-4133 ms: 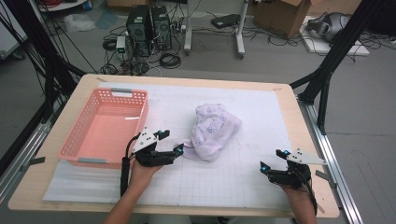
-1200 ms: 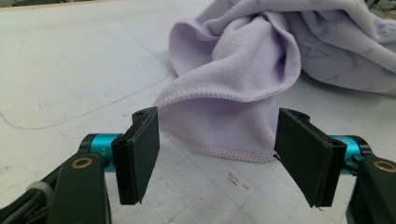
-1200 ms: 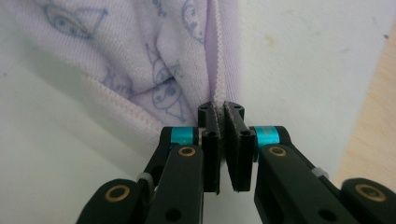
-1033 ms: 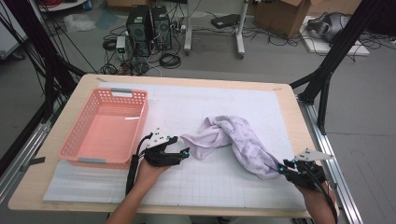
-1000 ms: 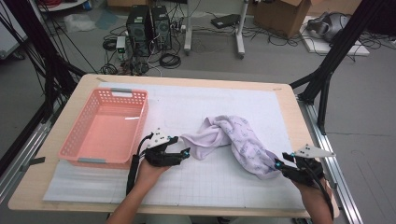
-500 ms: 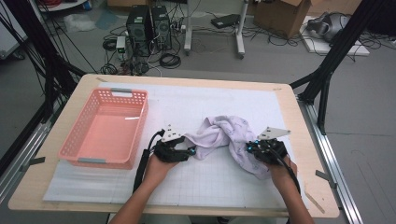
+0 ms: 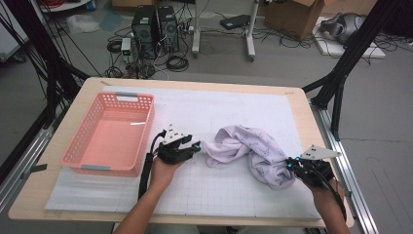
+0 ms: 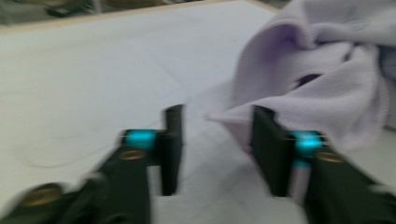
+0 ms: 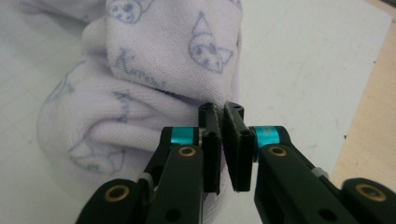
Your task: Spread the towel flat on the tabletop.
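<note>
On the worktop (image 7: 292,105) lies one white mat, and on the mat sit one pink basket (image 7: 111,134) and one soft purple cloth (image 7: 253,152). Nothing is inside the basket; only its pink floor shows. It sits at the left side, well apart from the cloth. The cloth is bunched up and has little blue cat faces printed on it. Its long way runs across the worktop, from the middle out toward the right and a bit nearer the person at that end. Two tongs are here, one in each hand. The left tongs (image 8: 215,145) sit between the basket and the cloth, and they stand wide, with a corner of the cloth touching the inner side of one jaw. The right tongs (image 9: 223,140) are at the right end of the cloth, with the jaws pressed almost together and pinching a fold of the cloth at its edge.
</note>
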### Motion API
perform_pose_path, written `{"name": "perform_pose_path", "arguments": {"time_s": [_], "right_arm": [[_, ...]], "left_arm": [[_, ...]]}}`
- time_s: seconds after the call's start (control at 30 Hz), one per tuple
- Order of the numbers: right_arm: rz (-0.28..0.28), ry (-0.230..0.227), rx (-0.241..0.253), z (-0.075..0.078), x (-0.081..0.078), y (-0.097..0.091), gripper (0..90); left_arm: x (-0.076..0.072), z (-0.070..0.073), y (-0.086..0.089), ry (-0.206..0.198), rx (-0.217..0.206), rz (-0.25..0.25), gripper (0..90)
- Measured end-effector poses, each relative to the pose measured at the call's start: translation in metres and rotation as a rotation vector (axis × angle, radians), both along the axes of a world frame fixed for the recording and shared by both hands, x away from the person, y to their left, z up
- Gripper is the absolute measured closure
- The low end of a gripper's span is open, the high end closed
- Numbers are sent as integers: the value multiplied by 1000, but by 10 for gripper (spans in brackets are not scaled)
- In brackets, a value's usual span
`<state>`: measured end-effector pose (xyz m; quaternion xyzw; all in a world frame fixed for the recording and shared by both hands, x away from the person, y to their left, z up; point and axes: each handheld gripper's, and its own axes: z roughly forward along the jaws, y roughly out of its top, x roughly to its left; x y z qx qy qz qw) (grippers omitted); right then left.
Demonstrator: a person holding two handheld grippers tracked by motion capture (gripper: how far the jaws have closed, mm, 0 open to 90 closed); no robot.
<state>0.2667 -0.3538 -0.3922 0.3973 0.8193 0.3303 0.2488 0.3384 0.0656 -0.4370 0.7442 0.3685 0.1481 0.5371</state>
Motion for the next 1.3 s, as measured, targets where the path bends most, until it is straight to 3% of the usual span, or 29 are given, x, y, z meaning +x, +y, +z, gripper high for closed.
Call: {"name": "perform_pose_path", "arguments": {"time_s": [0.03, 0.07, 0.1, 0.17, 0.2, 0.23, 0.27, 0.3, 0.33, 0.37, 0.4, 0.43, 0.47, 0.5, 0.53, 0.57, 0.63, 0.7, 0.73, 0.83, 0.93, 1.0, 1.1, 1.17, 1.2, 1.23, 1.3], "right_arm": [[0, 0, 0, 0, 0, 0, 761], [-15, -41, 41, 4, 1, 4, 646], [-15, -41, 41, 4, 1, 4, 646], [21, -95, 83, 13, 3, 17, 528], [21, -95, 83, 13, 3, 17, 528], [72, -96, 88, 15, 4, 31, 476], [101, -94, 78, 15, 6, 40, 437], [101, -94, 78, 15, 6, 40, 437], [139, -70, 52, 8, 9, 58, 366], [143, -58, 22, 3, 12, 66, 342], [141, -49, -15, -3, 15, 74, 335], [143, -43, -40, -9, 19, 79, 338], [143, -43, -40, -9, 19, 79, 338], [137, -36, -55, -15, 24, 83, 353], [110, -18, -115, -26, 33, 89, 530], [117, 5, -135, -29, 37, 89, 655], [147, 37, -102, -27, 38, 89, 782], [192, 46, -1, -17, 35, 83, 800], [203, 34, 36, -10, 32, 79, 799], [176, -11, 82, 9, 30, 65, 799], [111, -52, 104, 23, 32, 47, 799], [69, -69, 99, 28, 37, 38, 800], [28, -72, 82, 30, 47, 29, 802], [-45, -59, 78, 30, 66, 18, 803], [-45, -59, 78, 30, 66, 18, 803], [-92, -38, 76, 26, 78, 11, 802], [-131, -13, 49, 20, 87, 6, 795]], "left_arm": [[0, -1, -4, 13, -14, -20, 451], [-1, -4, -12, 9, -7, -60, 397], [-1, -4, -12, 9, -7, -60, 385], [1, -7, -24, 33, 26, -86, 372], [1, -7, -24, 33, 26, -86, 366], [3, -8, -29, 44, 43, -96, 361], [5, -10, -39, 62, 75, -114, 359], [5, -10, -39, 62, 75, -114, 335], [6, -12, -51, 80, 132, -134, 328], [6, -12, -51, 80, 132, -134, 337], [6, -13, -55, 85, 161, -143, 371], [4, -13, -60, 83, 206, -155, 443], [4, -13, -60, 83, 206, -155, 559], [4, -12, -61, 90, 201, -169, 559], [2, -11, -61, 85, 206, -167, 726], [1, -9, -60, 78, 214, -173, 773], [0, -1, -47, 54, 212, -146, 819], [0, 3, -39, 40, 189, -120, 824], [2, 13, -21, 20, 152, -74, 824], [4, 23, -6, 2, 123, -40, 824], [5, 37, 19, -25, 96, 22, 823], [8, 39, 27, -21, 95, 41, 824], [10, 39, 31, -15, 92, 60, 823], [11, 38, 32, -13, 93, 64, 822], [12, 38, 32, -13, 90, 67, 822], [12, 37, 31, -15, 92, 67, 821], [13, 36, 30, -11, 90, 66, 820]]}}
